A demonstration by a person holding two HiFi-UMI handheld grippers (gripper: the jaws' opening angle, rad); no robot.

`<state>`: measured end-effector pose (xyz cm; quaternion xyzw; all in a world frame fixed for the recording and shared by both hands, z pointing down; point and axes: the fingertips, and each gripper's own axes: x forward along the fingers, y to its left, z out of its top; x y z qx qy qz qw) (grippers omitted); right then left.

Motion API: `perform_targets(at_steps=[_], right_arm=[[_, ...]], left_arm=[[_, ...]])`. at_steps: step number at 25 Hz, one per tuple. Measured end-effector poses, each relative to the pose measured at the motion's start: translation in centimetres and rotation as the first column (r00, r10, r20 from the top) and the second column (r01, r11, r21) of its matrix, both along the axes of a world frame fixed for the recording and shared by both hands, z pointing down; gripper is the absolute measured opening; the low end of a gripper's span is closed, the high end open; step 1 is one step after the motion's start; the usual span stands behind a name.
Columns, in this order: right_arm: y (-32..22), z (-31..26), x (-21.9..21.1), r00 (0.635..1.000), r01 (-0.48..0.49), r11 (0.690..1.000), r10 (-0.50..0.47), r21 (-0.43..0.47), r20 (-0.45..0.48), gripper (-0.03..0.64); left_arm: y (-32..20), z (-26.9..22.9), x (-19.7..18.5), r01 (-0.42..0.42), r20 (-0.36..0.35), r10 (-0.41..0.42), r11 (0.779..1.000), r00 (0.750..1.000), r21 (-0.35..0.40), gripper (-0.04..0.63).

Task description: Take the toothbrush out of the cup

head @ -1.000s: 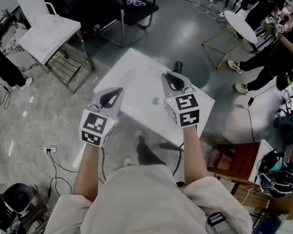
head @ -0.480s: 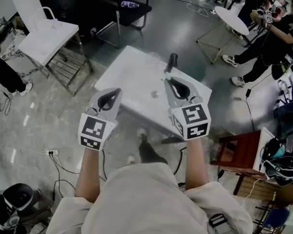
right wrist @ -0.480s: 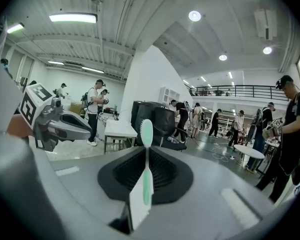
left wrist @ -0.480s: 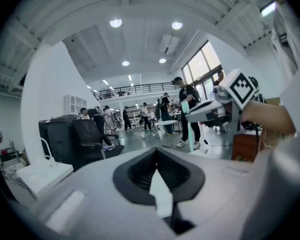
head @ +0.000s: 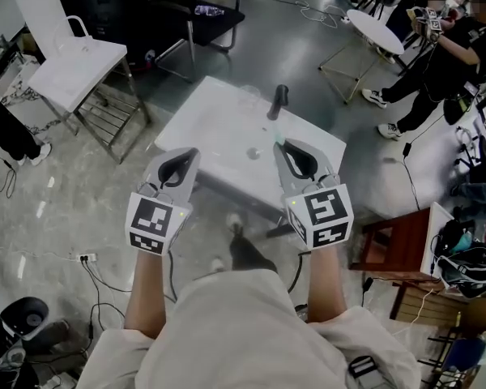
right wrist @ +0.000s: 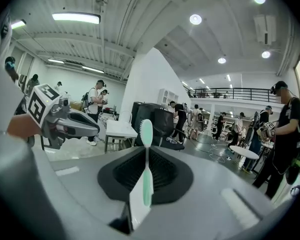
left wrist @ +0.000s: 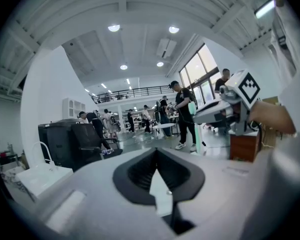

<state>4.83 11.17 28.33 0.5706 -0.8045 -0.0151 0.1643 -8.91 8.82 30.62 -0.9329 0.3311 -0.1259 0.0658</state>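
My right gripper [head: 296, 157] is shut on a mint-green and white toothbrush [right wrist: 146, 156], which stands upright between the jaws with its head above them. From the left gripper view the same toothbrush [left wrist: 193, 113] shows in that gripper [left wrist: 225, 109]. My left gripper [head: 176, 171] is shut with nothing in it and hangs over the near left edge of the white table [head: 219, 124]. A small clear cup [head: 255, 153] stands on the table, left of the right gripper's tips. The toothbrush is outside the cup.
A dark upright object [head: 277, 102] stands near the table's far edge. A white chair [head: 73, 59] is at far left, a black chair [head: 211, 14] behind the table and a round side table [head: 373, 29] at far right. A wooden stool [head: 393, 258] is at right. People stand nearby.
Both grippers have come up and back toward me, the right one more, still holding the toothbrush. The table now looks farther away and the view has shifted.
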Motion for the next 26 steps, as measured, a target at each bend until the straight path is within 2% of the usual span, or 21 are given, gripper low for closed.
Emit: perform_targets(at_steps=[8,26], right_arm=[[2.3,-0.1,0.3,1.0,-0.026,1.0,0.026,0.0,0.016,0.026],[2.0,0.4,0.2,0.999,-0.033,0.999,0.034,-0.025,0.029,0.026]], left_arm=[[1.3,-0.4,0.2,-0.02,0.005,0.02,1.0,1.0,0.014,0.002],[0.9,-0.4,-0.4,-0.022,0.019,0.022,1.0,1.0,0.008,0.002]])
